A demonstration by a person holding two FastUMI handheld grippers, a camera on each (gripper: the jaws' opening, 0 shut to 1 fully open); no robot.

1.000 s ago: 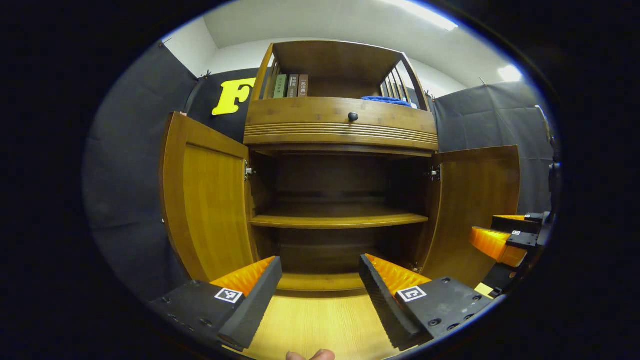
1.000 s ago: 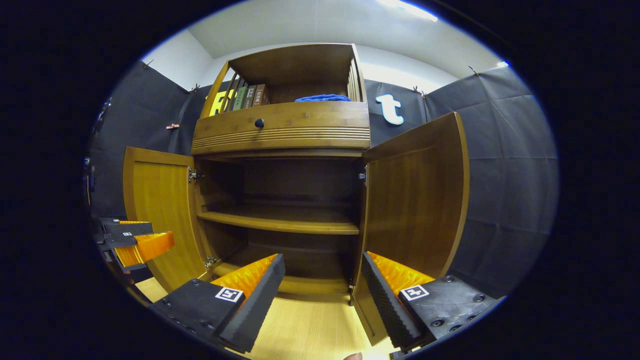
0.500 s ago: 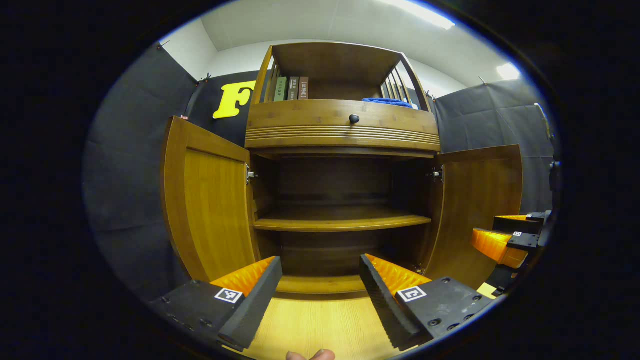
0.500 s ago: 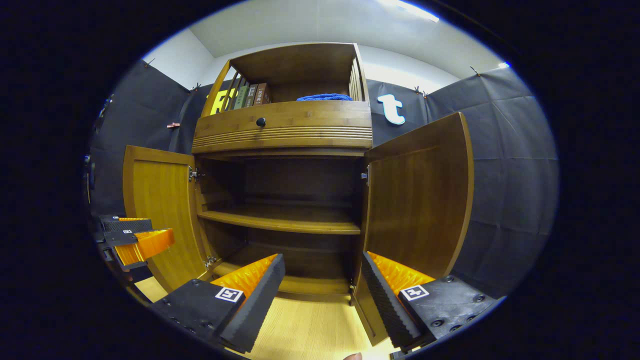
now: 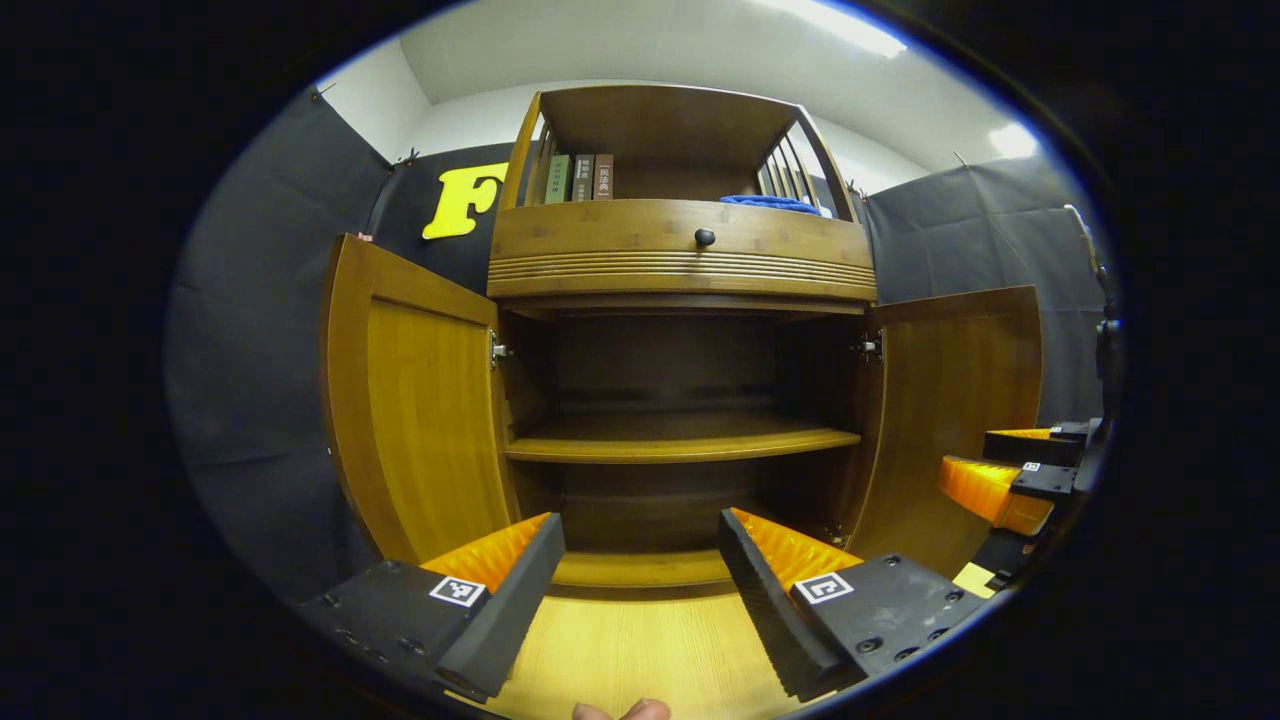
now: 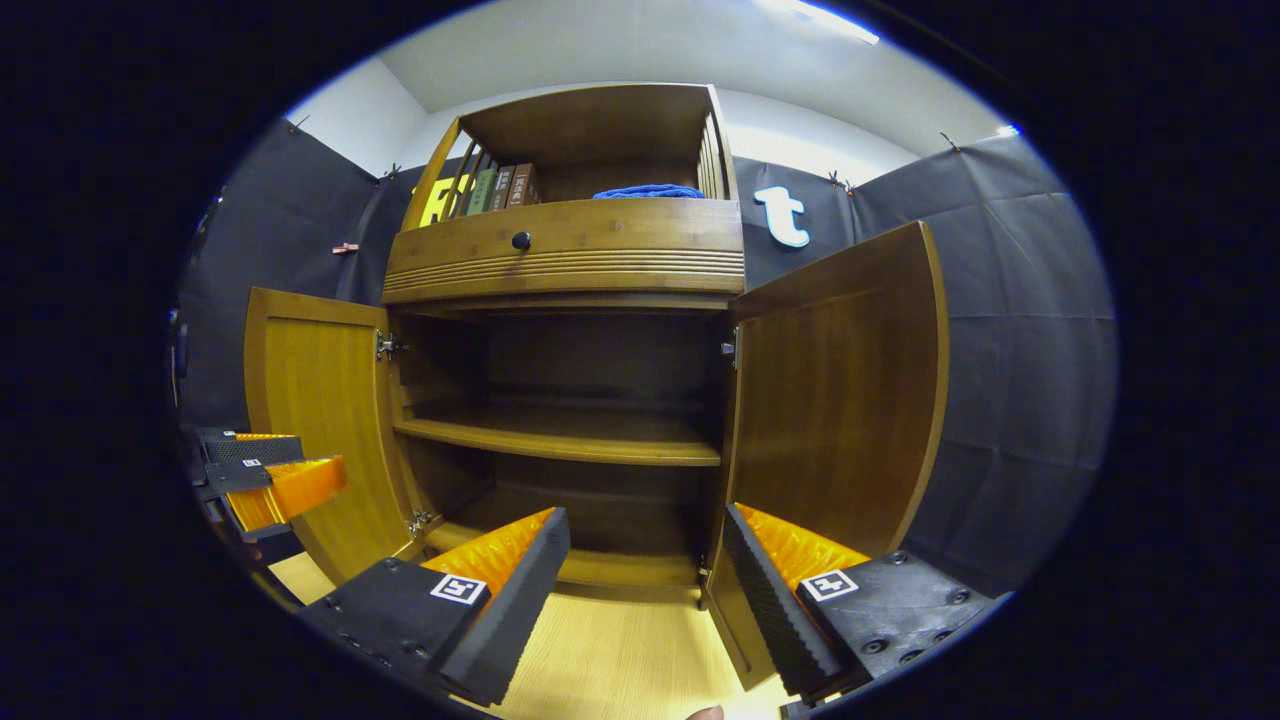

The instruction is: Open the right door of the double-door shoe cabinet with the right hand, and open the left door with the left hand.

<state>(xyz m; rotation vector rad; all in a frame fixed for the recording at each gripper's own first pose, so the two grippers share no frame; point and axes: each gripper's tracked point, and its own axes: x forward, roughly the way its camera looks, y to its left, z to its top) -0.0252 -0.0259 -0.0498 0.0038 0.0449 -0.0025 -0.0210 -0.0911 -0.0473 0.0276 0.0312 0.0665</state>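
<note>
The left gripper (image 5: 640, 570) has its two fingers spread wide with nothing between them, hanging over the pale wood floor (image 5: 640, 650) in front of the shoe cabinet (image 5: 680, 260); a second ago it sat in almost the same spot, the view having drifted only a touch. The right gripper (image 6: 645, 570) is likewise spread and empty, and it too has barely shifted. In the left gripper view the right gripper appears at 3 o'clock, beside the right door (image 5: 950, 420); in the right gripper view the left gripper (image 6: 265, 475) appears at 9 o'clock, beside the left door (image 6: 315, 420). Both doors stand swung fully out, as before, baring the inner shelf (image 5: 680, 440). Above sits a drawer with a dark knob (image 5: 705, 237), and at 12 o'clock an open top shelf holds books (image 5: 580, 177) and a blue cloth (image 5: 770, 202).
</note>
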